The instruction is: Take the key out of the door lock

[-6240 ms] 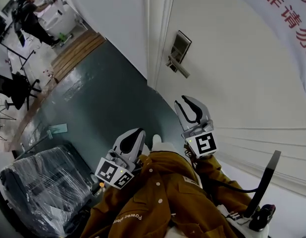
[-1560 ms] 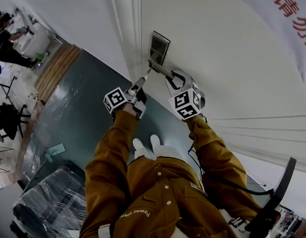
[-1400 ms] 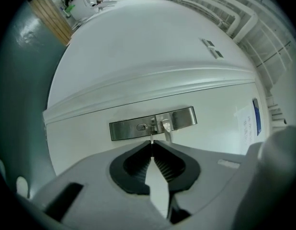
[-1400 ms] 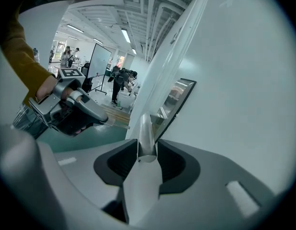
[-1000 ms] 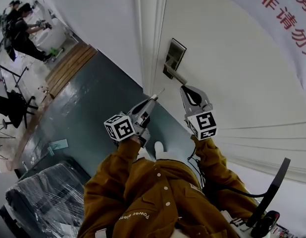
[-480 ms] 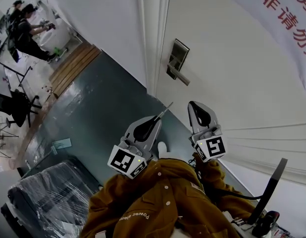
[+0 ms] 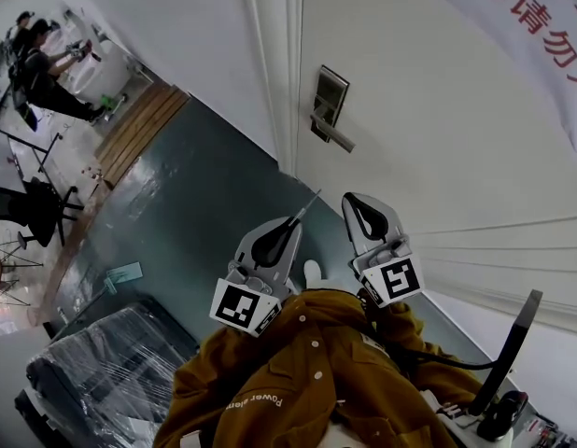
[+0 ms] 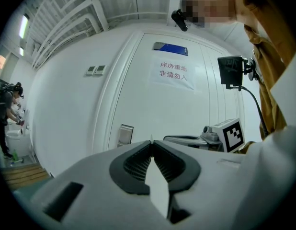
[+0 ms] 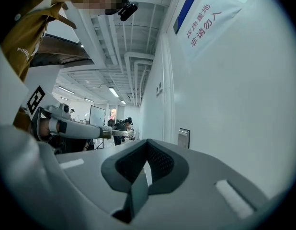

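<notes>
The door lock [image 7: 330,94] is a metal plate with a lever handle [image 7: 334,134] on the white door; no key shows in it. My left gripper [image 7: 294,222] is held low near my body, shut on the thin metal key [image 7: 308,203], which pokes out past its tips toward the door. In the left gripper view the key tip [image 8: 151,138] stands just above the closed pads, with the lock [image 8: 125,134] well beyond. My right gripper [image 7: 348,200] hangs beside it, shut and empty. The right gripper view shows the lock [image 9: 183,138] ahead and the key [image 9: 120,134] at left.
A white door frame [image 7: 270,73] runs left of the lock. A red-lettered banner [image 7: 531,7] hangs on the door. A plastic-wrapped bundle [image 7: 92,371] sits low left, a black stand [image 7: 508,362] low right. A person [image 7: 41,59] works far off at left.
Both grippers have drawn back from the door toward my body and lower. The key has stayed pinched in the left gripper.
</notes>
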Tool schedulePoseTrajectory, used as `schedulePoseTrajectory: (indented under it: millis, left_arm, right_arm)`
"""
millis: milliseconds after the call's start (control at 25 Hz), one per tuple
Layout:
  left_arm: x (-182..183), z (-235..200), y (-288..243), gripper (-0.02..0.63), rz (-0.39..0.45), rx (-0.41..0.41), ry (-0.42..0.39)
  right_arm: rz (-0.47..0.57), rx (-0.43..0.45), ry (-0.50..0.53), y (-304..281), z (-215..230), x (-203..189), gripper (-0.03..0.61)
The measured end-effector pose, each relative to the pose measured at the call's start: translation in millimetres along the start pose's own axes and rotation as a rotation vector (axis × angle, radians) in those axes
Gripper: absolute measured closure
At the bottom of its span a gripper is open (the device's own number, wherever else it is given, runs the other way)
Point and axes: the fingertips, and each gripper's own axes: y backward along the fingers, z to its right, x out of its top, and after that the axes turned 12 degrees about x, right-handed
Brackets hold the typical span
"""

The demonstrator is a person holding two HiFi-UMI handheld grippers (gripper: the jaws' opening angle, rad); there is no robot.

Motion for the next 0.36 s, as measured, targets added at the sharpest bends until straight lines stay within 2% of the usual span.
schedulePoseTrajectory:
  millis: [360]
  left_arm:
    - [-4.6,-4.5,-2.2,0.592,-0.016,0.011,0.017]
  right_arm:
    - [0.029,0.017,-0.005,-3.6,-5.5,4.9,0.574]
